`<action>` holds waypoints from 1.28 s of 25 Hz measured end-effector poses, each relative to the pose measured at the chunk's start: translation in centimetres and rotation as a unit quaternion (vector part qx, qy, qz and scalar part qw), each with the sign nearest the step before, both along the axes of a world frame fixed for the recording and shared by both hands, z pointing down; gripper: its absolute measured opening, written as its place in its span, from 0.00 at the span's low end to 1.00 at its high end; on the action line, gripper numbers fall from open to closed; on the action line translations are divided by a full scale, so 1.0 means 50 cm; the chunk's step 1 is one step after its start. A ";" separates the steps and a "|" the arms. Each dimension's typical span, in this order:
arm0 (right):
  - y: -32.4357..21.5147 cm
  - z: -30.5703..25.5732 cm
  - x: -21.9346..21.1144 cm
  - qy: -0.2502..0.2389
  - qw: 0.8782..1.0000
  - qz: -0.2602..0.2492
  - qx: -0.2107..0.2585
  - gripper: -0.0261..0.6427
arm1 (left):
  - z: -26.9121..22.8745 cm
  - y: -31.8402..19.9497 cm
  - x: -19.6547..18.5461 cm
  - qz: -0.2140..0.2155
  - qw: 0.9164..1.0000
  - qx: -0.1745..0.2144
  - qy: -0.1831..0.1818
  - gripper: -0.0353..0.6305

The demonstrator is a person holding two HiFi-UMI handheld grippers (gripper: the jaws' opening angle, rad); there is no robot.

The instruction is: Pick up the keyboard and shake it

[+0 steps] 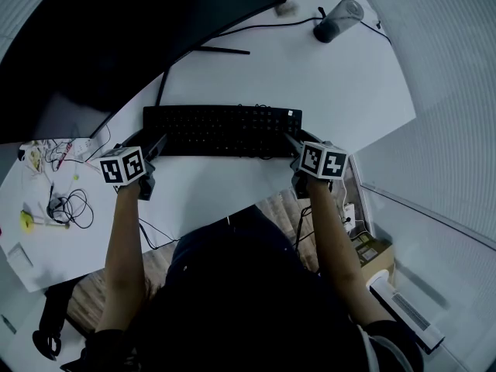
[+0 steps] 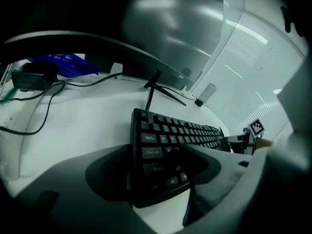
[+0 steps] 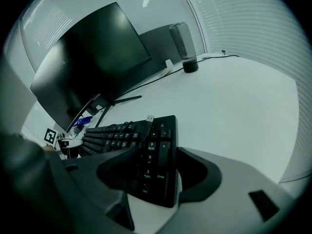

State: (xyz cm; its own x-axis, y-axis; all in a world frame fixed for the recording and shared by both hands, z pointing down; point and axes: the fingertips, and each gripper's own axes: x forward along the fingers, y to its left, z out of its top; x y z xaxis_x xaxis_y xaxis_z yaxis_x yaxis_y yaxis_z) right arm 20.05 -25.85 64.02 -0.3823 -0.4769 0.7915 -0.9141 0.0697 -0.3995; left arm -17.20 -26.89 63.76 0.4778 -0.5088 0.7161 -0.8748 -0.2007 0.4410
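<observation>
A black keyboard (image 1: 221, 129) lies across the white desk (image 1: 310, 84) in front of me, with its own cable bundled on the keys and the USB plug (image 3: 149, 117) showing. My left gripper (image 1: 155, 147) is at its left end. In the left gripper view its jaws (image 2: 156, 179) close on the Caps Lock and Shift corner of the keyboard (image 2: 180, 133). My right gripper (image 1: 293, 142) holds the number-pad end, its jaws (image 3: 151, 179) clamped above and below the keyboard (image 3: 122, 130).
A large dark monitor (image 1: 116, 37) stands behind the keyboard on a thin-legged foot (image 1: 221, 50). A dark bottle (image 1: 337, 20) stands at the back right. Loose cables (image 1: 70, 206) and small items lie at the left. The desk's curved front edge (image 1: 232, 208) is close to my body.
</observation>
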 end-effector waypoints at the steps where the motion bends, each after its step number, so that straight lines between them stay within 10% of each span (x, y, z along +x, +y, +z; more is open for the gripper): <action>1: 0.000 -0.007 0.002 0.000 1.000 0.003 0.002 0.43 | -0.006 0.003 0.000 -0.004 1.000 0.002 0.001 0.54; 12: -0.027 -0.222 0.012 0.072 0.988 -0.046 0.126 0.42 | -0.090 0.054 0.023 -0.062 0.994 0.060 0.071 0.54; 25: -0.022 -0.498 -0.064 0.203 0.911 -0.135 0.332 0.41 | -0.088 0.109 0.058 -0.119 0.961 0.072 0.240 0.54; 32: -0.043 -0.405 -0.008 0.115 0.956 -0.070 0.261 0.41 | -0.170 0.096 0.030 -0.121 0.975 0.125 0.136 0.54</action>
